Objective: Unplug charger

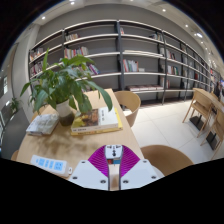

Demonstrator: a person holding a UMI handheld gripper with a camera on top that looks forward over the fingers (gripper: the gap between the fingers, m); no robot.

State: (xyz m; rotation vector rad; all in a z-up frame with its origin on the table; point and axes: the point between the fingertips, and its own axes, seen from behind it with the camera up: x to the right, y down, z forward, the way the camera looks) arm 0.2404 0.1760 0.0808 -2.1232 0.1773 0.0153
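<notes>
Two purple pads nearly meet on your tool (113, 158), pinching a small white piece, probably the charger (113, 152), though that is uncertain. Ahead lie the tabletop (70, 148), plant (65, 85) and books (97, 122). No socket shows; next, carry it clear.

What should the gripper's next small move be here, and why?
Probably a slow, slight pull back to check. A small white object, possibly the charger, sits at the tips of the gripper, by the wooden table. No socket or cable shows, and a firm grip cannot be confirmed.
</notes>
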